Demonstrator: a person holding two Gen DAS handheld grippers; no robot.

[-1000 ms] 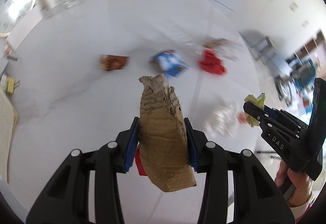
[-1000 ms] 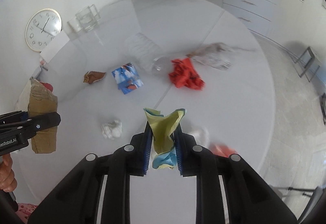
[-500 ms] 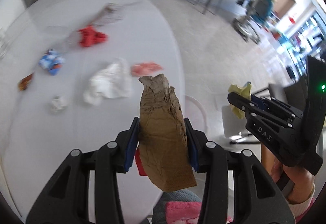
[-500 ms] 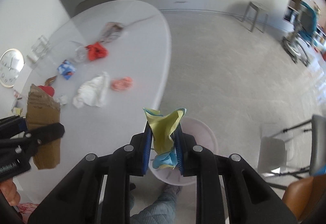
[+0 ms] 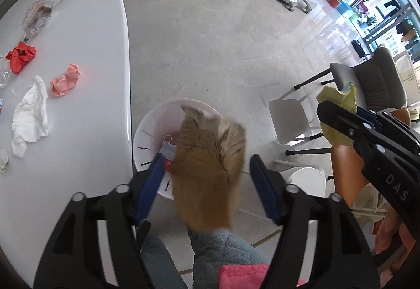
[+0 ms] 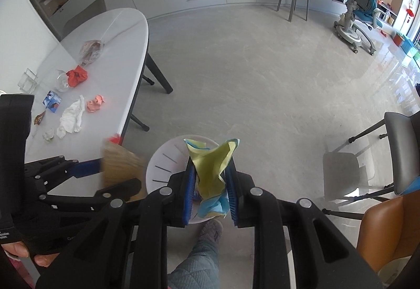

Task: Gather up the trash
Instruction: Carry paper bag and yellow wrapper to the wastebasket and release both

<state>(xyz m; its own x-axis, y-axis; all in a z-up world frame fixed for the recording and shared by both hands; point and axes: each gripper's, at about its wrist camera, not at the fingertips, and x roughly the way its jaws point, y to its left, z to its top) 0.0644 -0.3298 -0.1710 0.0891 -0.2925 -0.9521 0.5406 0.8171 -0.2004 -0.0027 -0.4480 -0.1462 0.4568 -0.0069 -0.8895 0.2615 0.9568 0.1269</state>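
My left gripper (image 5: 207, 171) is open above the white waste bin (image 5: 152, 129) on the floor. A brown cardboard scrap (image 5: 207, 171) is blurred between the spread jaws, loose and falling towards the bin. My right gripper (image 6: 210, 184) is shut on a yellow and blue paper wrapper (image 6: 212, 171), over the same bin (image 6: 162, 165). The bin holds a face mask (image 5: 168, 150) and a red scrap. The right gripper also shows at the right of the left wrist view (image 5: 338, 115).
The white table (image 5: 92, 105) at left bears a white tissue (image 5: 30, 115), pink crumpled paper (image 5: 65, 79), red wrapper (image 5: 21, 55), clear plastic bag (image 5: 38, 13) and a blue carton (image 6: 52, 101). Chairs (image 6: 372, 171) stand right. My leg (image 6: 199, 257) is below.
Both grippers swung from over the table to above the bin. The left jaws opened and let go of the cardboard, which is dropping. The right still holds the wrapper.
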